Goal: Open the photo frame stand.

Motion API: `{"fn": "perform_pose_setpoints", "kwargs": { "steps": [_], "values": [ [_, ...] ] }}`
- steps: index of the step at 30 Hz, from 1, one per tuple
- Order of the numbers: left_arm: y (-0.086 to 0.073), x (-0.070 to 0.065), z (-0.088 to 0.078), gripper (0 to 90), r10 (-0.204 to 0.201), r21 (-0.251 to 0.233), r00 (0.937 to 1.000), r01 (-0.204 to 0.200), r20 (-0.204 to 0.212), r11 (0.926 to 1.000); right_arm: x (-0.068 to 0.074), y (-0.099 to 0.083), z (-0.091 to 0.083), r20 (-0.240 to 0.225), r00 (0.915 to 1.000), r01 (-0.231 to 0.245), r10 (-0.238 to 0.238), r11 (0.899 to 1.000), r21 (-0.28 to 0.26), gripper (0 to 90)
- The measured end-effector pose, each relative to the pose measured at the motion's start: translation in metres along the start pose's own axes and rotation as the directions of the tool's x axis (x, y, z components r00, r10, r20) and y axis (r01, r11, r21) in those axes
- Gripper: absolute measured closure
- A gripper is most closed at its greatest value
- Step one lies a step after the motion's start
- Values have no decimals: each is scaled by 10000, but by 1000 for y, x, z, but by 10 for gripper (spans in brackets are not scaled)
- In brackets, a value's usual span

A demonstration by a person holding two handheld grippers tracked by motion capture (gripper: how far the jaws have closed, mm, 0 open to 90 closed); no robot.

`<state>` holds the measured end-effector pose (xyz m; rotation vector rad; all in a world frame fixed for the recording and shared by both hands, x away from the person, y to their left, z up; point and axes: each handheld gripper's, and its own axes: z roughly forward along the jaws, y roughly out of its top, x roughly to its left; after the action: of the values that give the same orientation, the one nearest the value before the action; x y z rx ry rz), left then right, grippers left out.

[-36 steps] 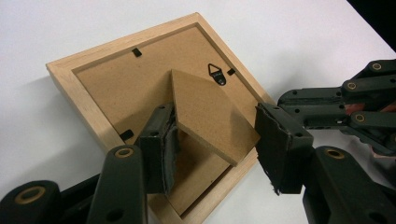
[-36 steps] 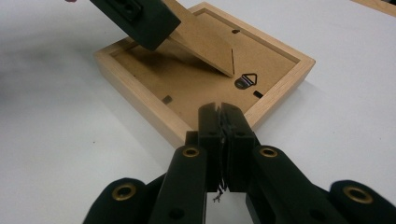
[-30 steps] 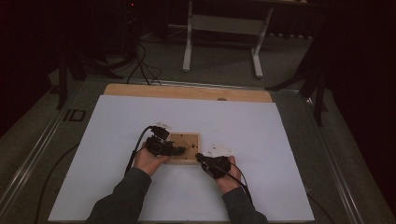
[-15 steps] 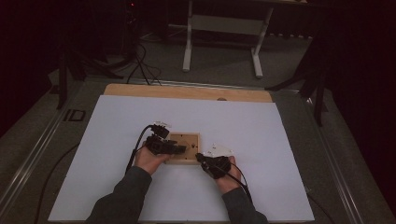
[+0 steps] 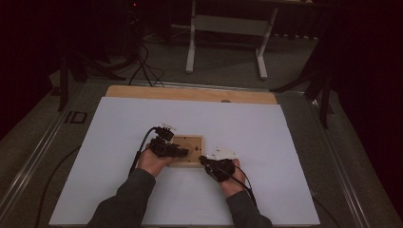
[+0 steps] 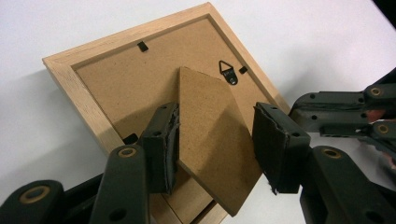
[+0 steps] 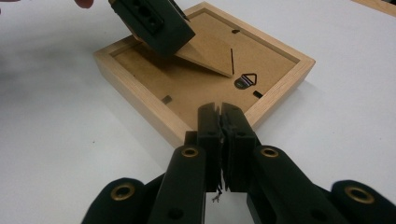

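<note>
A light wooden picture frame [image 5: 192, 142] lies face down on the white sheet, brown backing board up [image 6: 116, 79] [image 7: 280, 60]. Its cardboard stand flap [image 6: 210, 135] [image 7: 205, 51] is raised off the backing. My left gripper [image 6: 217, 144] [image 5: 183, 152] is open with the flap between its jaws. The left pad lies against the flap and the right pad stands apart from it. My right gripper [image 7: 222, 135] [image 5: 204, 161] is shut with nothing in it, its tips at the frame's near rim.
The white sheet [image 5: 285, 142] covers a wooden tabletop [image 5: 190, 92] with free room all around the frame. A metal hanger [image 7: 243, 81] and small black clips sit on the backing. Table legs [image 5: 192, 42] and cables stand on the dark floor beyond.
</note>
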<state>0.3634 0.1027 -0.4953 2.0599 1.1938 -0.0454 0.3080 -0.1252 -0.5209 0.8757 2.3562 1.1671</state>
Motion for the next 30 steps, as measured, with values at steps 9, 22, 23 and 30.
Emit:
{"fn": "perform_pose_setpoints", "kwargs": {
  "steps": [9, 22, 23, 30],
  "values": [
    [1, -3, 2, 530, 340, 311, 9987, -328, -386, 9990, 0, 0, 0, -9, 10000, -19, 19, 10000, -1, 862],
    [-1, -12, 1, 535, 1115, 171, 9895, -1104, -917, 9937, -2, 1, -1, 53, 10000, -58, 58, 9999, 122, 786],
    [-1, -12, 1, 535, 1115, 171, 9895, -1104, -917, 9937, -2, 1, -2, 58, 10000, -54, 54, 9999, 142, 784],
    [-5, -20, -1, 534, 1735, -9, 9762, -1751, -1304, 9846, -6, 2, -4, 164, 9998, -122, 119, 9998, 178, 772]
  ]
}}
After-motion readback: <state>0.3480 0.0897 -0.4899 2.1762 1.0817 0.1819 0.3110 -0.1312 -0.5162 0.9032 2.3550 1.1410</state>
